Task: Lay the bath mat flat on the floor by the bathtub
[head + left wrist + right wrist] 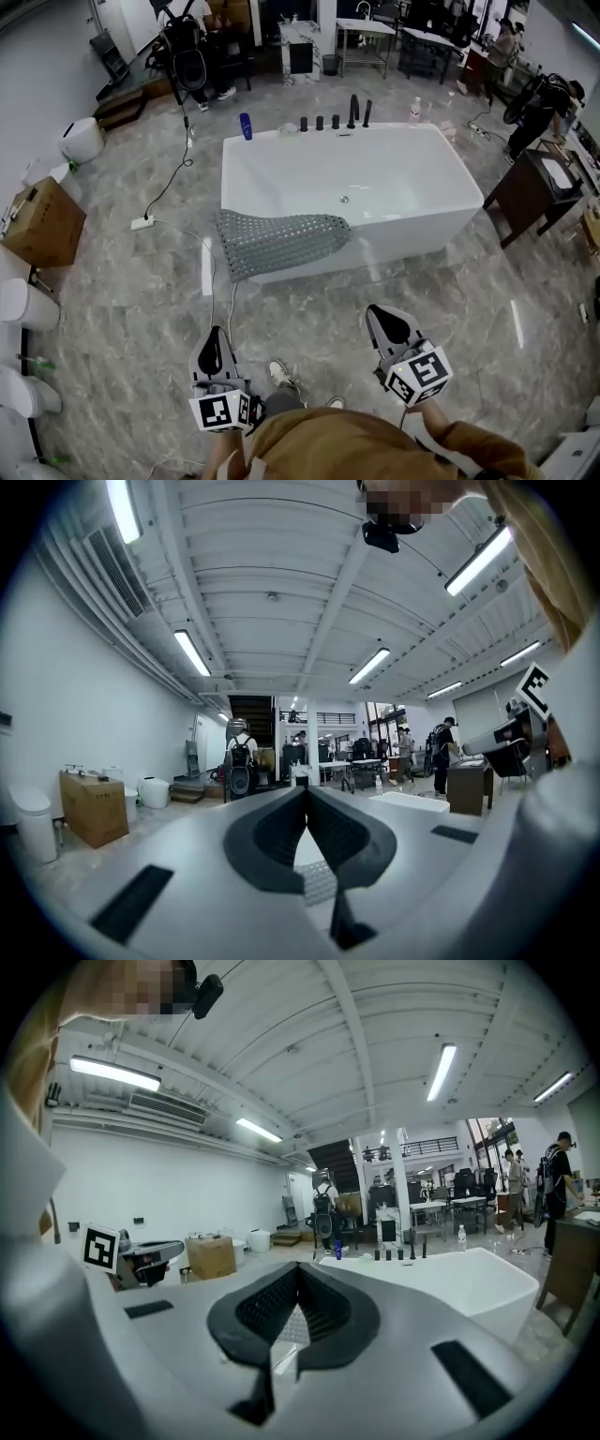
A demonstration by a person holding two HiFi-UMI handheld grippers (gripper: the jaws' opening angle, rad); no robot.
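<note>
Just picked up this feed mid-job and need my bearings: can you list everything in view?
bath mat: one, grey, draped over the bathtub's near rim, left end
bathtub: one, white, mid-floor
tap fittings: five, black, far rim
blue bottle: one, far rim, left corner
clear bottle: one, by the far rim, right
cardboard box: one, brown, left
cabinet: one, dark brown, right of the tub
power strip: one, white, floor left of the tub
toilets: at least three, white, left edge
people: several, background
left gripper: one, grey and black, shut, empty
right gripper: one, same colours, shut, empty
</note>
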